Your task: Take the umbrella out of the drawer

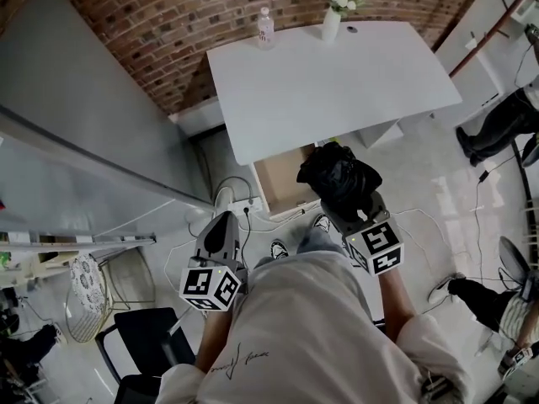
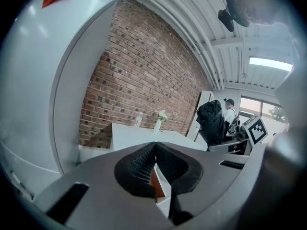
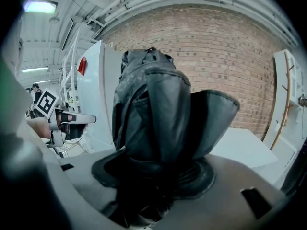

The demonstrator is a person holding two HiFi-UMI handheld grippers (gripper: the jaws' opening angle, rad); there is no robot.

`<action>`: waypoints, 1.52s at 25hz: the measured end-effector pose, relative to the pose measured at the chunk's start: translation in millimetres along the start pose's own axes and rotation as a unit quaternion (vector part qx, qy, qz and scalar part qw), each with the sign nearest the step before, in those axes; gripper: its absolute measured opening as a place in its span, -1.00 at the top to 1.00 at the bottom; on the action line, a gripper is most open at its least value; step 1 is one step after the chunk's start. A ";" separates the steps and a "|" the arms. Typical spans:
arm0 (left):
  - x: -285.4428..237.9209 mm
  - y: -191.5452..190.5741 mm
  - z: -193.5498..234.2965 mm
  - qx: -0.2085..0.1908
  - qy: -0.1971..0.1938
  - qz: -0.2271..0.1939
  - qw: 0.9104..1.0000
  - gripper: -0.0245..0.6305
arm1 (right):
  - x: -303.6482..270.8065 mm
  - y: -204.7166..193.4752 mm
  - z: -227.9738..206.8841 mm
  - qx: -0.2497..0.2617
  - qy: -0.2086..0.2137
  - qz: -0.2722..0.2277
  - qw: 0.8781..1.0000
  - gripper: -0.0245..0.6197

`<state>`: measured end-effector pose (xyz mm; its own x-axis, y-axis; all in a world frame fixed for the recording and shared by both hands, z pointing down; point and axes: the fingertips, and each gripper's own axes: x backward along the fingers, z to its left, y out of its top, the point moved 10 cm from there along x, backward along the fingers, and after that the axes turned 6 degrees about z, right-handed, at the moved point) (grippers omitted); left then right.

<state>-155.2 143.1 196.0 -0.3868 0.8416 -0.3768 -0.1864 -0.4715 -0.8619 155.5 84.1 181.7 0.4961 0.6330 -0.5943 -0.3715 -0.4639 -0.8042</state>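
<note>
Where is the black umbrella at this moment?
In the head view, the umbrella is right of centre, clamped in the right gripper, just above the open drawer under the white table.

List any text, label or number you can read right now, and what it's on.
No text reads clearly.
Cursive line on the shirt: too small to read.
Label on the bottle: too small to read.
Cubes of the left gripper and right gripper: square black-and-white markers, no letters.
The umbrella and the red patch: no print visible.
</note>
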 end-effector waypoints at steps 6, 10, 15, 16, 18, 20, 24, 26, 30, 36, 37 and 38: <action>5.2 3.6 -3.6 -0.001 -0.002 -0.010 1.000 0.87 | 17.7 0.8 -2.9 -0.013 -0.016 -0.027 0.999 0.10; 10.7 6.5 -6.0 -0.004 0.000 -0.016 1.000 0.87 | 26.1 0.0 -4.1 -0.028 -0.026 -0.044 0.998 0.10; 14.6 8.6 -10.2 -0.010 0.003 -0.025 1.000 0.87 | 33.9 -1.1 -4.3 -0.049 -0.025 -0.062 0.997 0.10; 15.6 8.9 -12.1 -0.011 0.002 -0.028 1.000 0.87 | 35.6 -0.9 -4.5 -0.050 -0.027 -0.063 0.996 0.10; 18.0 9.5 -16.2 -0.011 -0.001 -0.036 0.999 0.87 | 39.2 0.1 -5.5 -0.052 -0.034 -0.064 0.996 0.10; 19.4 10.8 -17.6 -0.012 -0.001 -0.041 0.999 0.87 | 40.5 2.2 -6.2 -0.054 -0.040 -0.069 0.995 0.10; 19.5 12.0 -16.3 -0.014 0.003 -0.037 0.999 0.87 | 41.2 5.3 -4.2 -0.062 -0.043 -0.079 0.994 0.10; 19.3 12.8 -16.1 -0.014 0.004 -0.037 0.999 0.87 | 41.2 6.1 -3.7 -0.062 -0.040 -0.080 0.994 0.10; 19.9 12.9 -16.5 -0.013 0.007 -0.037 0.999 0.87 | 41.6 5.7 -2.9 -0.063 -0.032 -0.080 0.994 0.10; 18.3 13.3 -15.1 -0.012 0.011 -0.036 0.999 0.87 | 42.5 8.0 -3.0 -0.064 -0.032 -0.083 0.994 0.10; 18.2 13.2 -14.9 -0.012 0.011 -0.036 0.999 0.87 | 42.3 7.9 -3.1 -0.064 -0.032 -0.082 0.994 0.10; 18.3 13.2 -14.6 -0.013 0.011 -0.036 0.999 0.87 | 42.1 7.6 -3.1 -0.066 -0.032 -0.082 0.994 0.10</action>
<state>-151.5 156.1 172.8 -0.3541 0.8785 -0.3207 -0.1895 -0.4032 -0.8953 175.9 105.3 150.6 0.4888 0.7427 -0.4577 -0.1822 -0.4262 -0.8861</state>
